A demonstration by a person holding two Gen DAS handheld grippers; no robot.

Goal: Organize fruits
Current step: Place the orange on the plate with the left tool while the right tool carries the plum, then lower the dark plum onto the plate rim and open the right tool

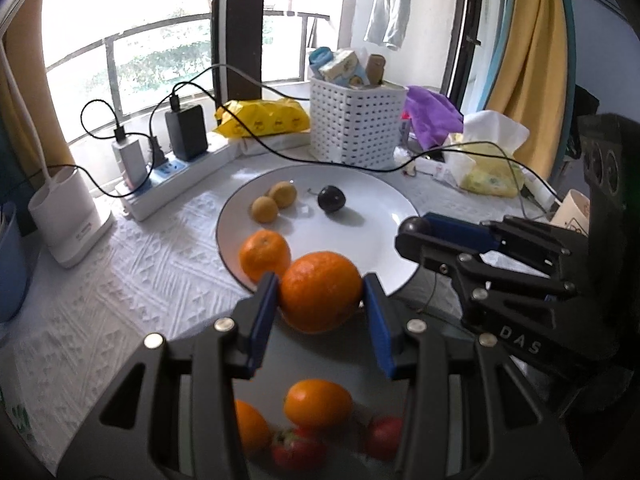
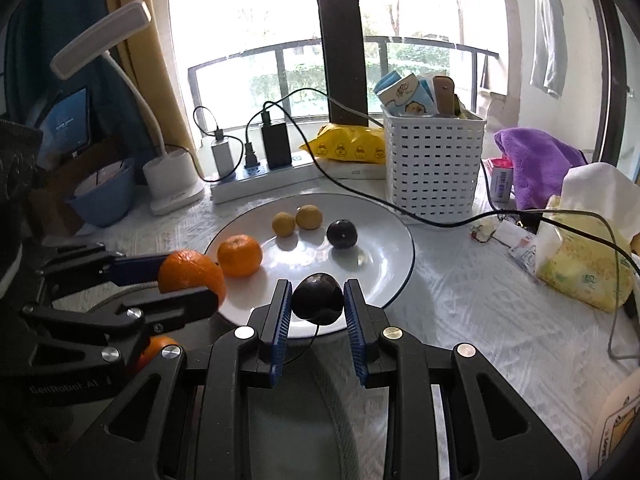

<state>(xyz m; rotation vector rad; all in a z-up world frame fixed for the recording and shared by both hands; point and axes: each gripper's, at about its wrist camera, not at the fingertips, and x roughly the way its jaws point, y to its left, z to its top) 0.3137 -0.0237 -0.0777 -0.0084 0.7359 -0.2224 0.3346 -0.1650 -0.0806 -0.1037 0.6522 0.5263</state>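
Fruit fills both of your grippers. Your left gripper [image 1: 322, 294] is clamped on a large orange [image 1: 320, 290], the blue pads [image 1: 264, 312] pressing its two sides, and it hangs over the near left rim of the white plate [image 1: 376, 208]. Your right gripper [image 2: 316, 300] is clamped on a dark plum [image 2: 318, 298], which sits between the ribbed blue pads [image 2: 280, 312] over the near rim of the same plate.

On the plate, a smaller orange [image 1: 264, 254] lies just beside the one you hold, two small yellow-brown fruits [image 1: 274, 202] touch each other farther back, and a second dark plum [image 1: 331, 199] rests to their right, apart from them.

Below your left gripper, another orange [image 1: 318, 402] and some red fruit [image 1: 298, 448] show blurred.

Beyond the plate stand a white perforated basket [image 2: 434, 164] stuffed with packets, a yellow packet [image 2: 348, 144], and a power strip [image 2: 260, 178] with chargers plugged in. A black cable [image 2: 440, 222] trails across the white cloth [image 2: 480, 320] to the right, past a tissue pack [image 2: 576, 268].
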